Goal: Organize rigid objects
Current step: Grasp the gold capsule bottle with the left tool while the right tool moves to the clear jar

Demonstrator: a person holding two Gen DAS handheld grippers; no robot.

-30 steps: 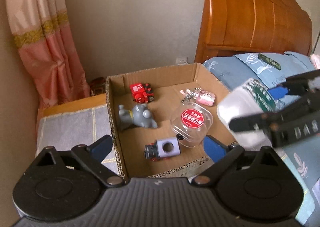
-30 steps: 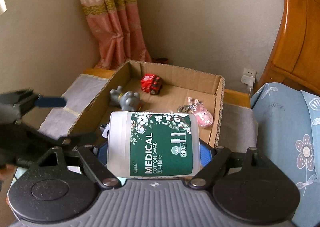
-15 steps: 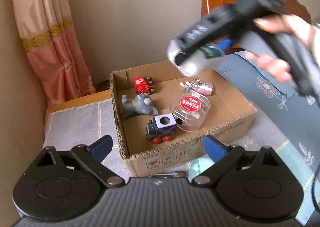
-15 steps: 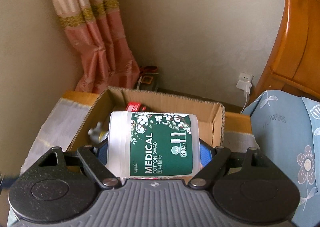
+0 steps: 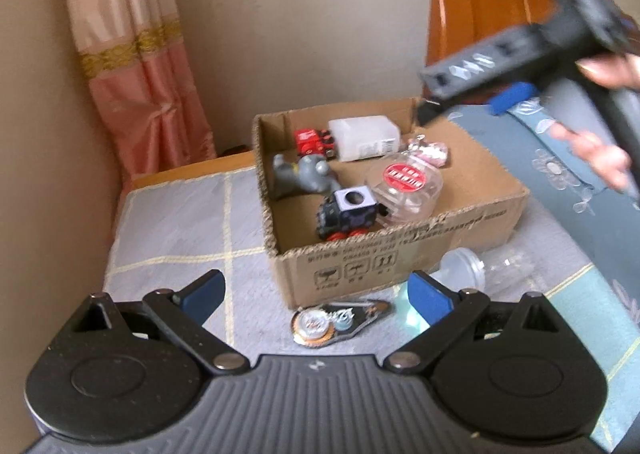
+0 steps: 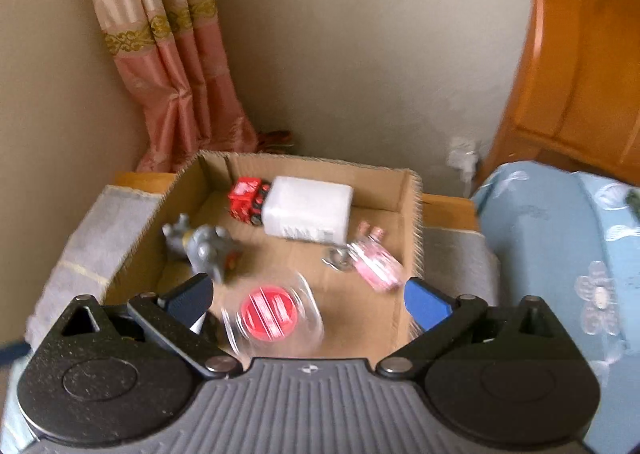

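Now the right tongs (image 6: pixel 308 296) have just been opening and stand released, with nothing between them. The white plastic cotton-swab tub (image 6: pixel 307 215), held in those tongs a second ago, lies on its side at the back of the open brown cardboard box (image 6: pixel 414 222), touching the small red toy truck (image 6: pixel 247 200). That item looks done; loose things remain outside the box.

Left to right in the left wrist view: the left tongs (image 5: pixel 316 296) are spread wide and empty, above a grey checked cloth (image 5: pixel 172 222). Just beyond them, in front of the box (image 5: pixel 400 254), lie a flat round-ended metallic trinket (image 5: pixel 332 324) and a clear plastic cup-like piece (image 5: pixel 464 268). The tub (image 5: pixel 364 137) sits well beyond these tongs. Upper right, a hand (image 5: pixel 600 150) carries the blurred right tongs (image 5: pixel 464 102) above the box's far corner.
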